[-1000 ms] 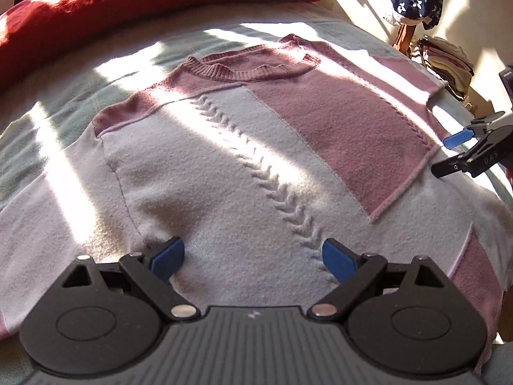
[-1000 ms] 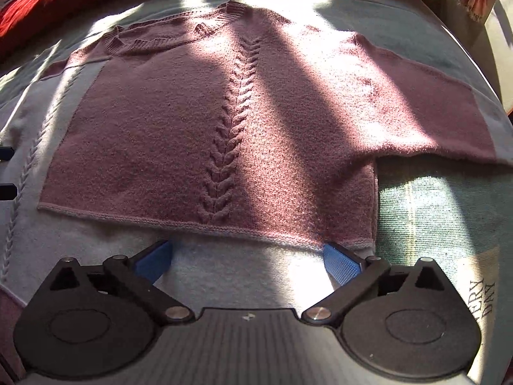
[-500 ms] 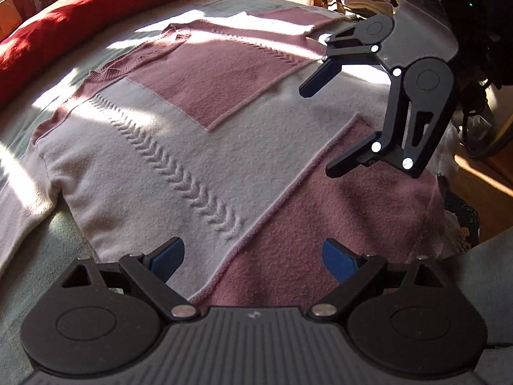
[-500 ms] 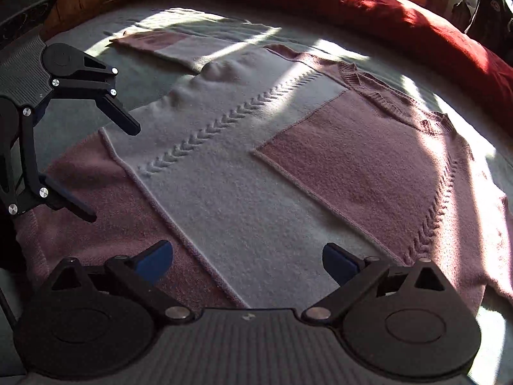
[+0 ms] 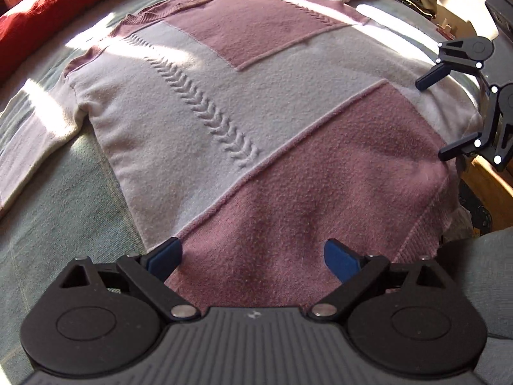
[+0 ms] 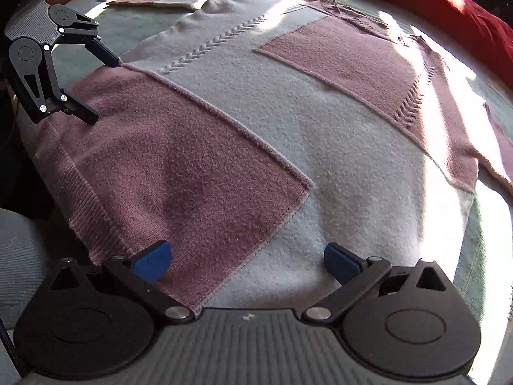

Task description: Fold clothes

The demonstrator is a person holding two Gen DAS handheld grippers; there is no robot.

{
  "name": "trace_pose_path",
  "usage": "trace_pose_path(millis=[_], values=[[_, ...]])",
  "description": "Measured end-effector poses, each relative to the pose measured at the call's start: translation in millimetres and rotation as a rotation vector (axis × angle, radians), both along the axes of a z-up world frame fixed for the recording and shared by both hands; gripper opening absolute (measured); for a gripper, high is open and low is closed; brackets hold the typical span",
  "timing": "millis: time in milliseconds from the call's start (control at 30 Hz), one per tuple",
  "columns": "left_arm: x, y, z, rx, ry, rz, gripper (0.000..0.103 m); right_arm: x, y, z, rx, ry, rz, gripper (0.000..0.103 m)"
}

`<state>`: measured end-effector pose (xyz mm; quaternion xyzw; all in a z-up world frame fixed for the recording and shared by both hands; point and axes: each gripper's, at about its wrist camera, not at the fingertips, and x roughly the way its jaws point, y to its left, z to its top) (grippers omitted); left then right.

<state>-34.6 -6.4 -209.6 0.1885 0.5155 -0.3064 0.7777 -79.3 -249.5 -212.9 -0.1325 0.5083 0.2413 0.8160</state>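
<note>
Left wrist | sweater flat on bed | left tongs open

Your left gripper sits low over the near hem of the sweater, jaws spread wide, with nothing between the blue pads. In the right wrist view, its fingers point in across the sweater's left hem corner, one tip at the mauve panel's edge, the other over the mauve panel.

Your right gripper is likewise low at the near hem, jaws wide apart and empty. In the left wrist view, it stands at the sweater's right hem edge, fingers aimed inward; contact with the knit cannot be confirmed.
</note>
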Motion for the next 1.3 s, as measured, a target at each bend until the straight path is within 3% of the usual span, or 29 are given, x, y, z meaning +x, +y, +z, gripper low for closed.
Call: trace_pose_path(millis=[100, 167, 267, 400, 500, 700, 800, 967, 1100, 1300], values=[[2.5, -19.0, 9.4, -0.050, -0.045, -0.040, 0.095, 8.7, -12.3, 4.9, 0.009, -0.037, -0.077, 0.103], [5.4, -28.7, 0.6, -0.042, -0.036, -0.060, 0.095, 17.3, -20.5, 6.4, 0.015, -0.062, -0.133, 0.103], [1.8, -30.4, -18.0, 0.006, 0.004, -0.064, 0.095, 20.5, -36.0, -9.9, 0.005, -0.004, -0.183, 0.103], [-11.9, -10.0, -19.4, 0.030, 0.053, -0.012, 0.095, -9.5, -56.8, -18.5, -0.004, 0.075, -0.234, 0.103], [-13.7, -6.8, -10.8, 0.061, 0.076, -0.004, 0.095, -22.7, -62.8, -13.1, -0.024, 0.112, -0.255, 0.103], [-4.1, -15.0, -6.7, 0.032, 0.060, -0.002, 0.095, -3.1, -48.6, -3.7, 0.023, 0.052, -0.252, 0.103], [-5.3, -11.5, -19.0, 0.056, 0.087, 0.023, 0.095, -6.6, -52.5, -16.3, 0.024, 0.099, -0.281, 0.103], [-16.9, -2.3, -11.6, 0.065, 0.085, 0.033, 0.095, -25.0, -57.8, -15.0, -0.006, 0.170, -0.277, 0.103], [13.7, -8.5, 4.5, 0.011, -0.002, 0.078, 0.095, 1.9, -60.7, 2.1, 0.035, 0.102, -0.333, 0.103], [88.3, -25.8, 3.8, -0.050, -0.139, 0.106, 0.095, 92.6, -51.3, 4.8, 0.076, -0.072, -0.293, 0.103]])
